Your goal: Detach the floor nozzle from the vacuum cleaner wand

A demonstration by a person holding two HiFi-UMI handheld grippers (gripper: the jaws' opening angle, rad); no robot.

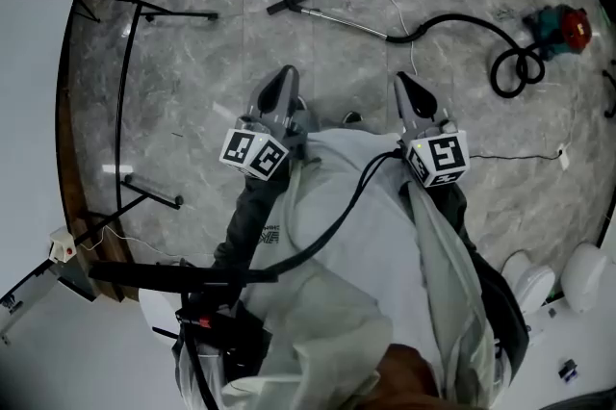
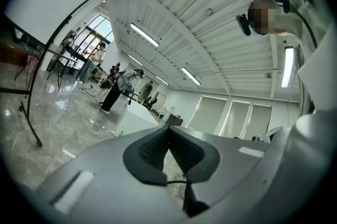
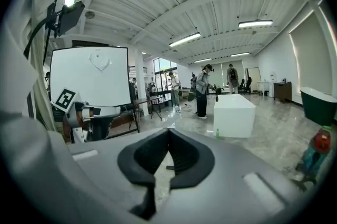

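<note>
- Underneath, a grey marbled floor (image 1: 192, 62) spreads below the left gripper (image 1: 286, 73) and the right gripper (image 1: 402, 83).
- The vacuum cleaner (image 1: 558, 26), teal with a red end, sits ahead of the right gripper and off to its right. Its black hose (image 1: 481, 38) makes one loop, then snakes leftward.
- The wand (image 1: 346, 18), a thin silver tube, lies flat ahead of the gap between the grippers, well apart from both.
- Both grippers are held side by side, each with its jaws pressed together on nothing.
- The floor nozzle (image 1: 290, 3), a short black bar, sits crosswise at the wand's left end, touching it, straight ahead of the left gripper.
</note>
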